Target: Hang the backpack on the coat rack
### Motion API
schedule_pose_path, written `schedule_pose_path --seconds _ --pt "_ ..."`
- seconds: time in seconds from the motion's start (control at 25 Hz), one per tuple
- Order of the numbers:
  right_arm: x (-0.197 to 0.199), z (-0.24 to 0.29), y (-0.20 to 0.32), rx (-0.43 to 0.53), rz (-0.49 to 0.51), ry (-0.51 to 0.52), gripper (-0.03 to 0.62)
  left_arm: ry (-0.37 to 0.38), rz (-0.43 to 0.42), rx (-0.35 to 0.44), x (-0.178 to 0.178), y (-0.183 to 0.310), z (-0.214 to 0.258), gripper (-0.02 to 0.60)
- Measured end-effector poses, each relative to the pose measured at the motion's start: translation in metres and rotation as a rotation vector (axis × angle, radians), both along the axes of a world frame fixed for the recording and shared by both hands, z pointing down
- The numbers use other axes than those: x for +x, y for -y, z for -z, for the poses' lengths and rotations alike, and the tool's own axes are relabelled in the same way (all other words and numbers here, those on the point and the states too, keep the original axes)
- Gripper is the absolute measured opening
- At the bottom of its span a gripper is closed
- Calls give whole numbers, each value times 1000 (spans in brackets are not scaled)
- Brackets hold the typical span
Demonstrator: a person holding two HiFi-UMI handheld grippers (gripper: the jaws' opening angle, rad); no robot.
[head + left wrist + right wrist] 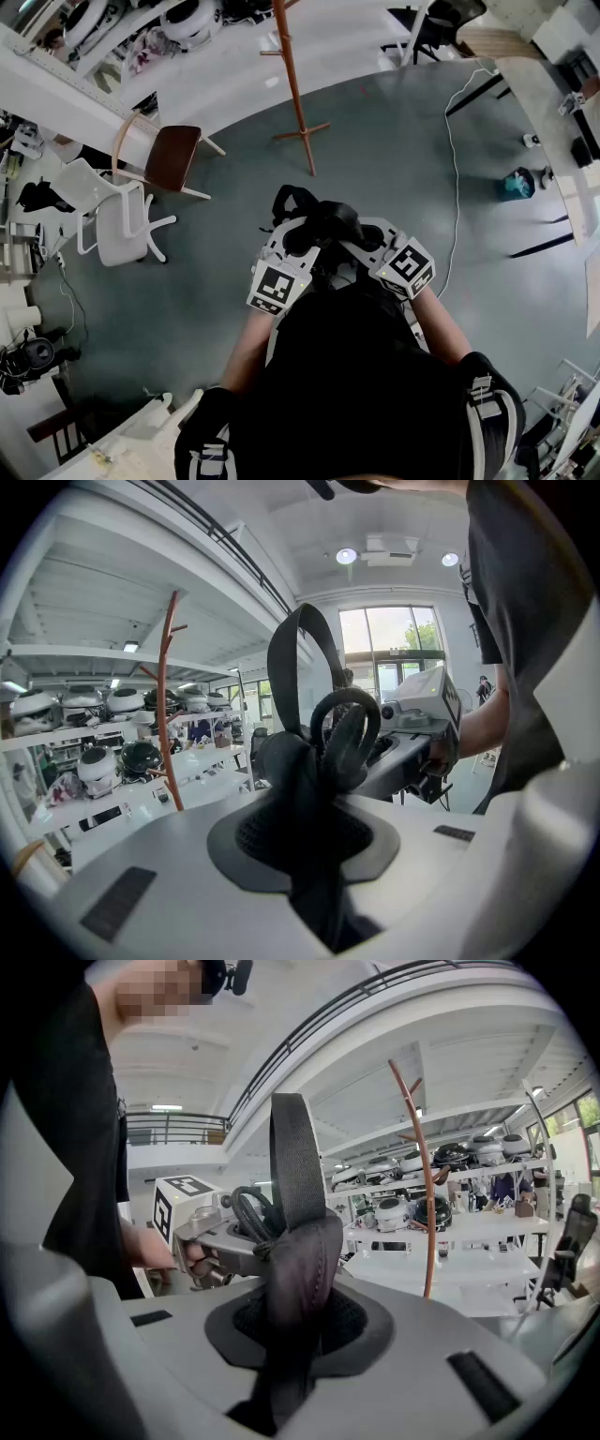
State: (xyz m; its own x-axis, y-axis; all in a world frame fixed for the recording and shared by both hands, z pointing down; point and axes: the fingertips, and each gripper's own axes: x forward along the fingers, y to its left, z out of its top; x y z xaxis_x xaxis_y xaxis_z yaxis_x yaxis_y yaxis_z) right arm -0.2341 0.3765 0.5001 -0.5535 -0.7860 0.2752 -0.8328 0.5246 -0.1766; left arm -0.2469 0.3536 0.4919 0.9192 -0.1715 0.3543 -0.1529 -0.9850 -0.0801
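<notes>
The left gripper (pixel 307 855) and right gripper (pixel 281 1335) are each pinching a strap of the black backpack (pixel 323 223). The brown coat rack (pixel 292 84) is standing farther off.

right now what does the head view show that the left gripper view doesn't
Head view only: the white chair, the cable on the floor and the feet of the coat rack. Left gripper view only: the windows and a ceiling light. Both: the coat rack and the black backpack.
</notes>
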Motion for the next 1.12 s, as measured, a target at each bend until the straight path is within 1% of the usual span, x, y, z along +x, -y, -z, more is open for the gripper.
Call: schedule_pose_path --seconds 0.24,0.56,0.8,1.0,1.12 --pt "-28 -2 -7 10 27 -8 83 2 42 -31 -30 -9 -5 89" --pt "-16 1 -10 9 20 -40 84 -19 48 -40 -20 -13 -3 89" --pt "17 7 2 10 20 -29 84 -12 58 -25 14 -3 3 89" --pt "62 11 18 6 29 -26 84 -5 68 -15 55 13 9 89" --pt "90 13 32 3 60 -20 84 -6 87 -18 82 26 12 89"
